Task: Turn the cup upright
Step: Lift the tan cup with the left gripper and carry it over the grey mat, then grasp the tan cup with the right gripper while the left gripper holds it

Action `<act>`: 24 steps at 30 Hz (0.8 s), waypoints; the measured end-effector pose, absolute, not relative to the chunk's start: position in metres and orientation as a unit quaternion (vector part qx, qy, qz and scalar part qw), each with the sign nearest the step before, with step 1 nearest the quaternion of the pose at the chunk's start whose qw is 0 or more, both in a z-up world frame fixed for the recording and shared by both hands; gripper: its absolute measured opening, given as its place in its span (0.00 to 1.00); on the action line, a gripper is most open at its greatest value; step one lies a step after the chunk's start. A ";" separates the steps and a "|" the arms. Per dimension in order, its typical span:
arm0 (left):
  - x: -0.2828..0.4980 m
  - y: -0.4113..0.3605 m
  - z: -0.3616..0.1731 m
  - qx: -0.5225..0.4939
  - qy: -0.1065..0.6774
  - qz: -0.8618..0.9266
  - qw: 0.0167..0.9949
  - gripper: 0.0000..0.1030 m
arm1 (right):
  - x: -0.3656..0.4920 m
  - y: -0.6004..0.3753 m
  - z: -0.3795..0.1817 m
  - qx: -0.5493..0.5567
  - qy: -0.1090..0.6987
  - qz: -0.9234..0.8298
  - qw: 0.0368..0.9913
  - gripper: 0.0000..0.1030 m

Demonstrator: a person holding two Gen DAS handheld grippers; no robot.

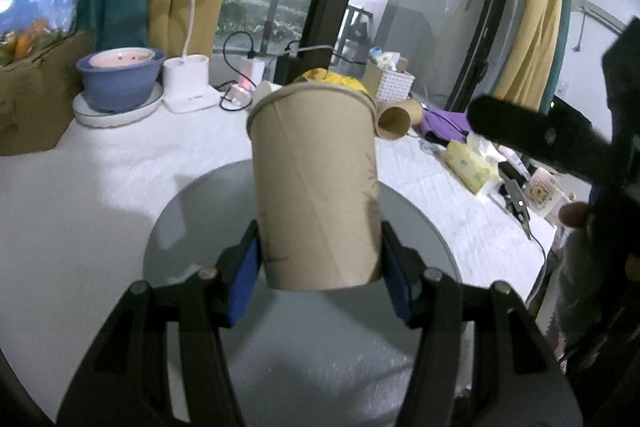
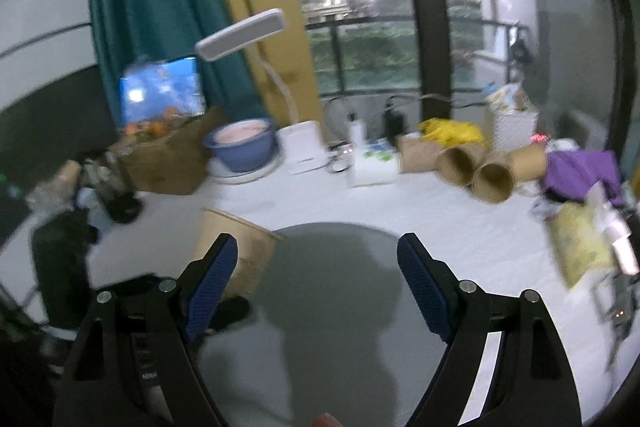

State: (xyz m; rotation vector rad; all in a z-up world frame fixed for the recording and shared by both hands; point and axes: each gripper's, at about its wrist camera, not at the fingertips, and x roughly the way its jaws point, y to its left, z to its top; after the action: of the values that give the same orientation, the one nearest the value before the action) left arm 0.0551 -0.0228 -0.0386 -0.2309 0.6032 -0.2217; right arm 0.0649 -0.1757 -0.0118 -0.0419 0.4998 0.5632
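A brown paper cup (image 1: pixel 316 183) stands rim-up between the blue pads of my left gripper (image 1: pixel 320 263), which is shut on its lower part and holds it above a grey round mat (image 1: pixel 192 211). In the right wrist view the same cup (image 2: pixel 236 251) shows at the left, behind the left finger, at the mat's (image 2: pixel 336 291) edge. My right gripper (image 2: pixel 318 283) is open and empty above the mat. The right gripper's dark body (image 1: pixel 560 143) shows at the right of the left wrist view.
White table (image 1: pixel 100 163) with clutter at the back: blue bowl (image 1: pixel 120 79) on a plate, white desk lamp (image 1: pixel 188 83), cardboard box (image 1: pixel 32 103), lying paper cups (image 2: pixel 492 179), purple cloth (image 2: pixel 580 171), yellow tissue pack (image 1: pixel 468 163), white basket (image 1: pixel 394 83).
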 end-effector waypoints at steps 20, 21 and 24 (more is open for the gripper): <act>-0.003 -0.034 -0.036 -0.056 0.196 -0.156 0.967 0.55 | 0.065 -0.137 -0.033 0.076 0.344 0.424 0.835 0.82; -0.004 -0.035 -0.036 -0.054 0.192 -0.155 0.967 0.55 | 0.066 -0.139 -0.034 0.081 0.346 0.427 0.832 0.82; -0.005 -0.038 -0.036 -0.048 0.187 -0.159 0.968 0.55 | 0.072 -0.142 -0.038 0.087 0.357 0.426 0.827 0.82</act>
State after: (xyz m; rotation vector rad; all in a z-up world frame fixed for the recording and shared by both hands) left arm -0.0049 -0.0380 -0.0362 -0.0966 0.3773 -0.3218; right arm 0.0723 -0.1419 -0.0381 0.1855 0.7589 0.9052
